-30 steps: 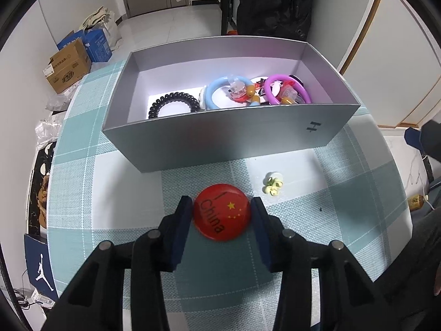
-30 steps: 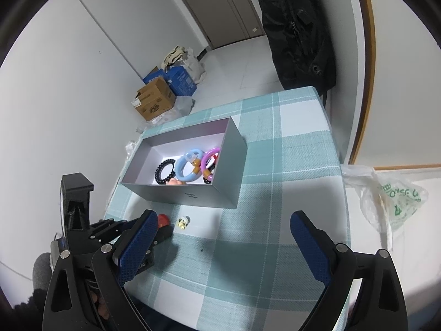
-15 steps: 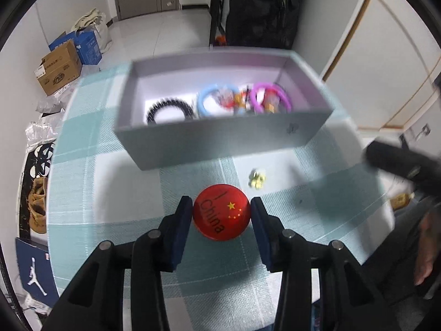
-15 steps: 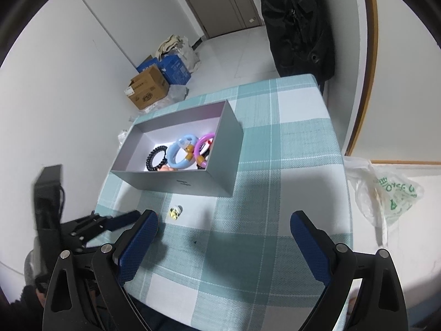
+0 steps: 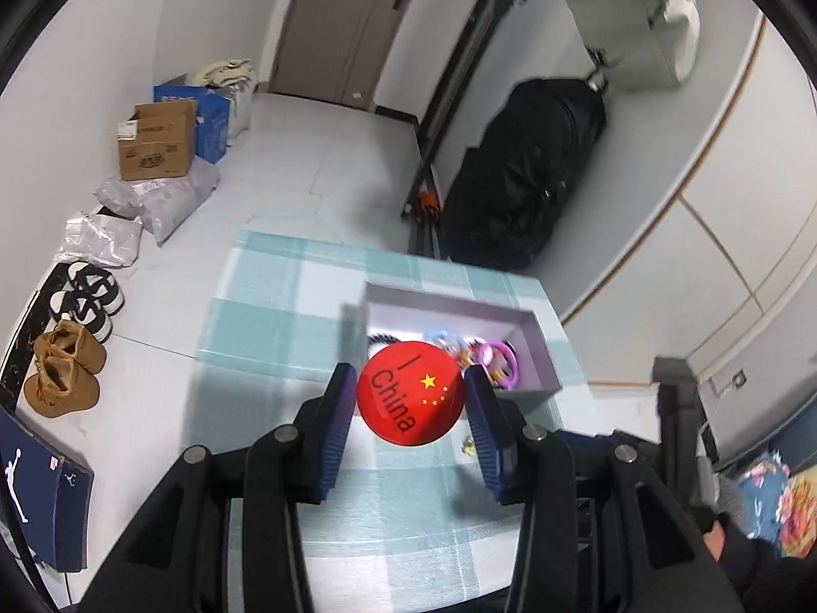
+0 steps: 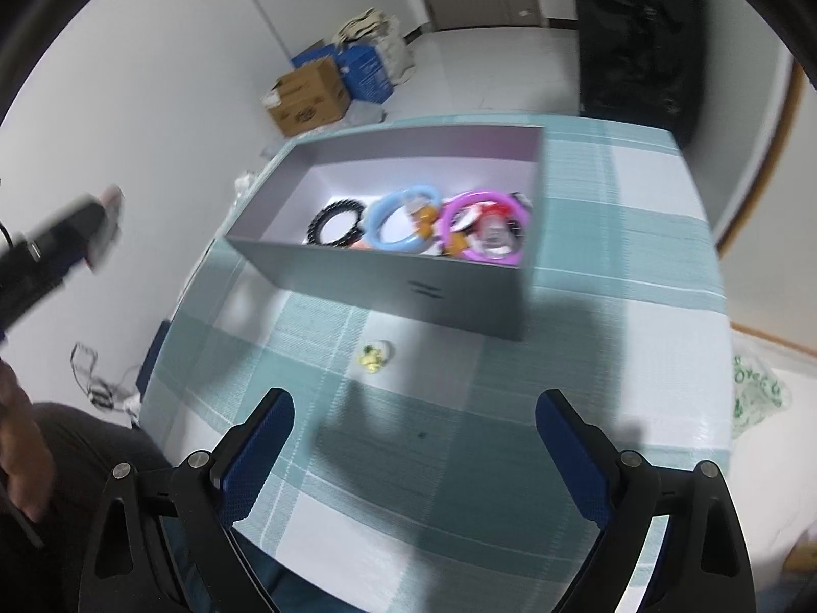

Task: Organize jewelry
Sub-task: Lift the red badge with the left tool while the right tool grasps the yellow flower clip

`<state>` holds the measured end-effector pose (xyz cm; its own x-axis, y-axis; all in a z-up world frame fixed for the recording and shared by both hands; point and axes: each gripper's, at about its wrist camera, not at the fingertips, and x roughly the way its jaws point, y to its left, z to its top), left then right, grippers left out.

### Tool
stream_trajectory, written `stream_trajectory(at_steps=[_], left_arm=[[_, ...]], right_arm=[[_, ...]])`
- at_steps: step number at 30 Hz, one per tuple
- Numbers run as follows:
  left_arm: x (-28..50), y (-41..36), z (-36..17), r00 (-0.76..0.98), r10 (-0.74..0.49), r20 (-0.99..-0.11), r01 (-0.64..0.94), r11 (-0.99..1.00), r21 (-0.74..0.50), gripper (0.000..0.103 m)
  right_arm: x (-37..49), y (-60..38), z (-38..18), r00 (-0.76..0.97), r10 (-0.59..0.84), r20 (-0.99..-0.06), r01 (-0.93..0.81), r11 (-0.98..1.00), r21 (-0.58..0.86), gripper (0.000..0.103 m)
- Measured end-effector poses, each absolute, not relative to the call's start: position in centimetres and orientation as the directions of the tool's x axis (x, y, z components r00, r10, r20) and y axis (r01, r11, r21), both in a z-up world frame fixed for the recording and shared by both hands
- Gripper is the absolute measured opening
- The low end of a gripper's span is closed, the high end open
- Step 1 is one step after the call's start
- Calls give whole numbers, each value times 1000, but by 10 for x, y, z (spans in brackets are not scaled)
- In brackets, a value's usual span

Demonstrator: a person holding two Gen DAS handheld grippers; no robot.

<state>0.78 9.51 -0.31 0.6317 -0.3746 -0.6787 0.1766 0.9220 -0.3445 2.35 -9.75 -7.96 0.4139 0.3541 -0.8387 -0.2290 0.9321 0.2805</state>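
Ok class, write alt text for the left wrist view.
The left gripper holds a red China badge between its jaws, above a checked table. Beyond it sits a grey box with coloured bracelets.

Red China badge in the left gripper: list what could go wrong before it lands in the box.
The red badge is round and smooth, pinched only at its edges by the left gripper, so it may slip. The grey box is crowded on its right side, so it could land on the purple ring.
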Motion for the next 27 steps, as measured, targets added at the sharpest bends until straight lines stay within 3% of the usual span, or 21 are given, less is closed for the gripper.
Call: stream_trajectory(at_steps=[10, 16, 20, 27], left_arm=[[9, 120, -14, 615, -402, -678, 126, 900, -418, 38], [17, 128, -22, 576, -425, -698, 87, 881, -464, 38], [20, 131, -25, 561, -432, -706, 71, 875, -479, 38], [20, 126, -22, 574, -429, -698, 90, 880, -467, 38]], right_arm=[[44, -68, -93, 389, 308, -868, -246, 943, 224, 67], [44, -53, -96, 405, 248, -880, -296, 946, 130, 45], [40, -42, -97, 417, 215, -883, -344, 937, 65, 22], [33, -36, -98, 432, 186, -882, -377, 926, 11, 17]])
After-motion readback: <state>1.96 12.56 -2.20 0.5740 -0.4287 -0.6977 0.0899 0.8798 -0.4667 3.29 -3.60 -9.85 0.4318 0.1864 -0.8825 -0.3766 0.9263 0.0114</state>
